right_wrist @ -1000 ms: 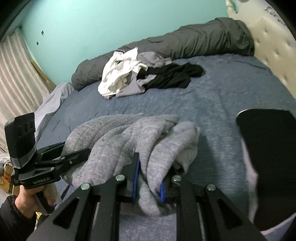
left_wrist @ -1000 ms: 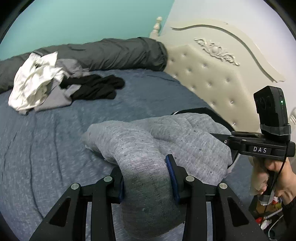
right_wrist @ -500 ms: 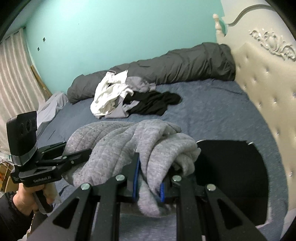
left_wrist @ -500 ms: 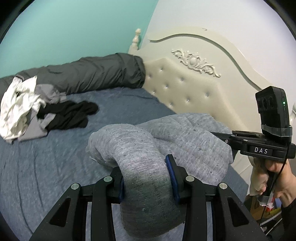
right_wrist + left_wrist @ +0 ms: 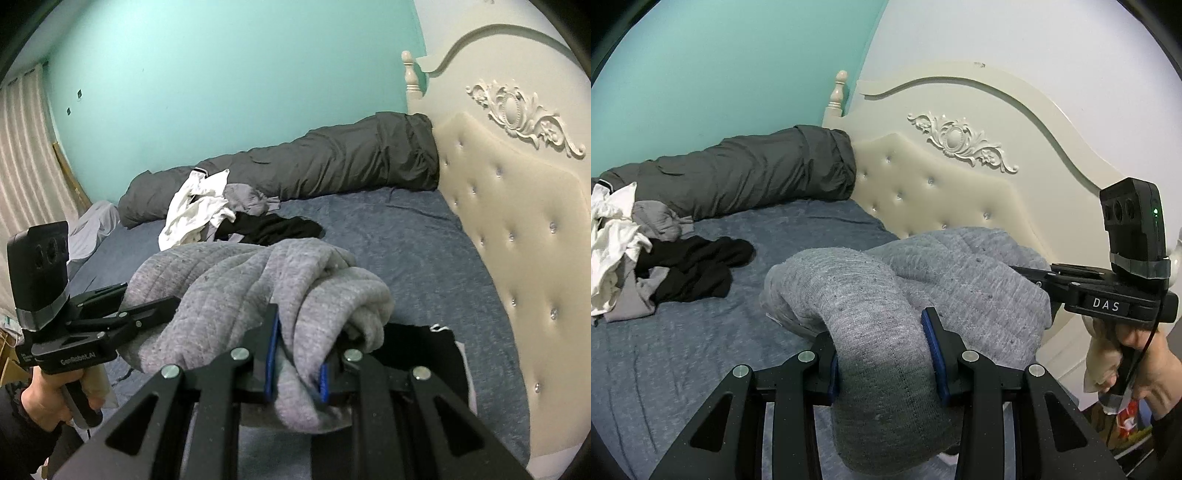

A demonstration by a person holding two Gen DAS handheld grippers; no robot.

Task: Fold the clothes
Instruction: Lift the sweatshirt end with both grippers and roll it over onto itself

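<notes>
A folded grey sweatshirt [image 5: 967, 280] hangs lifted above the blue bed, held at both ends. My left gripper [image 5: 882, 347] is shut on its thick folded edge. My right gripper [image 5: 295, 363] is shut on the other bunched end of the grey sweatshirt [image 5: 236, 291]. The right gripper [image 5: 1034, 282] also shows in the left wrist view at the right, its fingertips buried in the fabric. The left gripper [image 5: 166, 304] likewise shows at the left of the right wrist view, under the cloth. A folded black garment [image 5: 424, 354] lies on the bed below my right gripper.
A pile of white, grey and black clothes [image 5: 646, 266] lies at the bed's far left, also the clothes pile [image 5: 229, 218]. A rolled dark grey duvet [image 5: 750, 173] runs along the teal wall. The cream tufted headboard [image 5: 945, 192] stands close on the right.
Both grippers have lifted the grey sweatshirt and swung it toward the headboard. The clothes pile has slid left in the left wrist view. The black garment now sits below the right gripper.
</notes>
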